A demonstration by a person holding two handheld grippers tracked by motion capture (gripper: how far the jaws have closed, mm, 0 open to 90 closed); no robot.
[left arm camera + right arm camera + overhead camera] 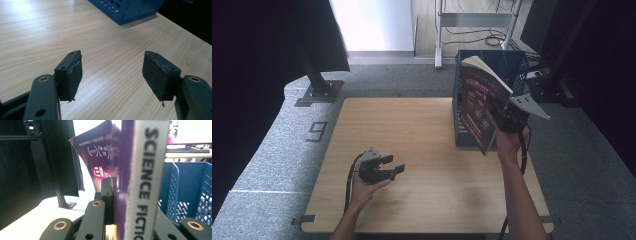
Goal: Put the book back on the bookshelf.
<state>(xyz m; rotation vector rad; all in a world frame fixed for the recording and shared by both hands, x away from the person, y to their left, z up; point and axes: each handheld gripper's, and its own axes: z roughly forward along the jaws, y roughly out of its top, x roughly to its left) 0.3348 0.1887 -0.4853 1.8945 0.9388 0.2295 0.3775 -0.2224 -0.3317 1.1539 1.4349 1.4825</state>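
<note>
Book, glossy purple paperback, clamped upright by right gripper.

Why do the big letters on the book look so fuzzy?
In the right gripper view the book sits too close to the camera, so its spine letters blur; the bright window behind washes out. In the high view the book looks sharper, though the corners stay dark.

I see a pale wooden table filling the middle of the high view. On the grey carpet at its left, a number 9 marking is taped down. At upper left stands a black post's base plate; cables trail at top centre.
</note>
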